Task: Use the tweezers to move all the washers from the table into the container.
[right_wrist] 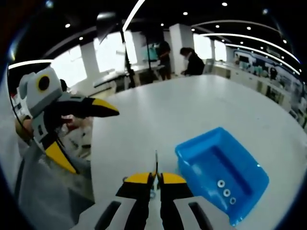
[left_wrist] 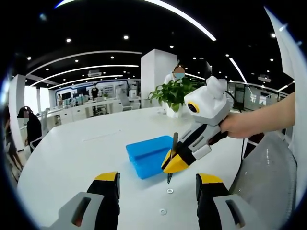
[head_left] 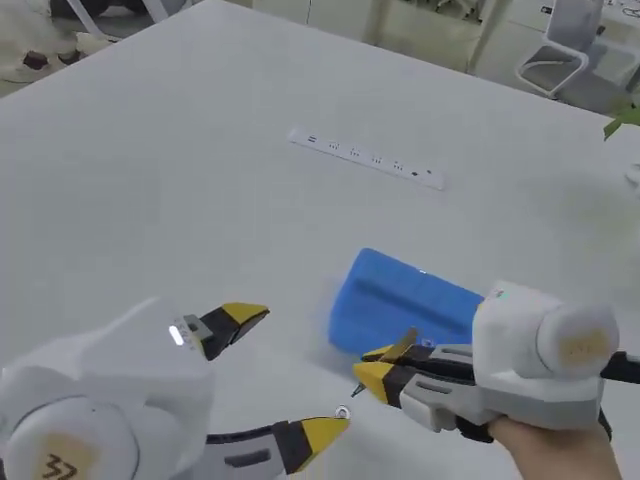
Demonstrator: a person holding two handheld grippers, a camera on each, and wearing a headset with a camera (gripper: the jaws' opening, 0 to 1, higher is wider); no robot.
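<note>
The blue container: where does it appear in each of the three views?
Head view: the blue container is lower centre-right, beyond the right gripper.
Left gripper view: the blue container is central, just left of the tweezers.
Right gripper view: the blue container is lower right, washers inside.
Shared landmark: the tweezers in the right gripper.
</note>
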